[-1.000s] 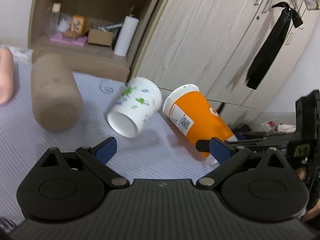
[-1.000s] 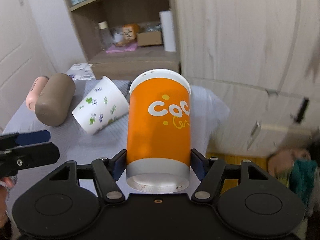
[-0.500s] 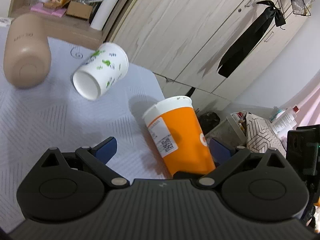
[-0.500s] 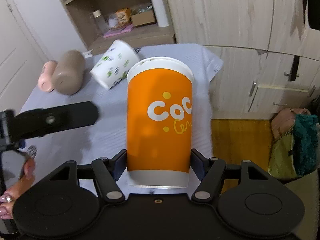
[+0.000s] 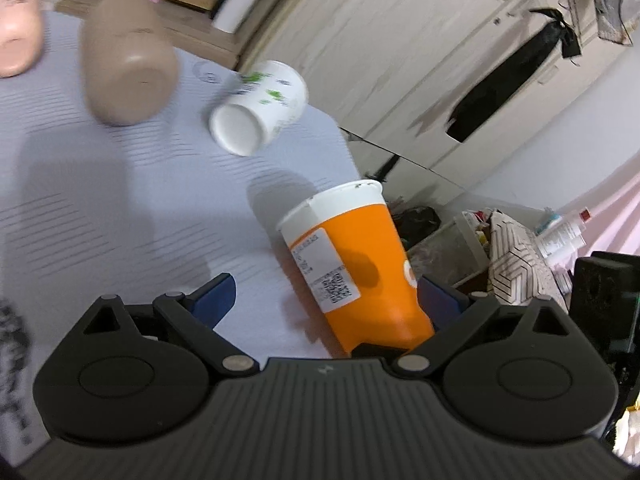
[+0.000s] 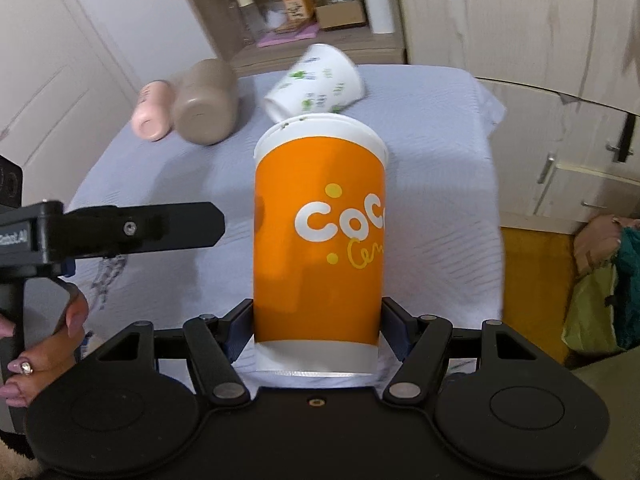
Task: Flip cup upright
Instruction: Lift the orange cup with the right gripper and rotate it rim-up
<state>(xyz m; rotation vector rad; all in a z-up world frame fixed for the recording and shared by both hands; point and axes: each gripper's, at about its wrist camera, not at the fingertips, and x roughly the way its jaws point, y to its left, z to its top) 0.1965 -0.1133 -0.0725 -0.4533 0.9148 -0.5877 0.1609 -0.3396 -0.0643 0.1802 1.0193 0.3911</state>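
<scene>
My right gripper is shut on the base of an orange paper cup with white lettering, its white rim pointing away from me over the table. The same cup shows in the left wrist view, tilted, between the blue pads. My left gripper is open around it without clamping; its right pad is close to the cup wall. The left gripper's arm shows at the left of the right wrist view.
A white cup with green print lies on its side on the grey-lilac tablecloth. A brown bottle and a pink bottle lie beyond it. A shelf and cupboards stand behind the table.
The right gripper has carried the orange cup forward over the table and tilted it more upright. The left gripper has closed in around the cup.
</scene>
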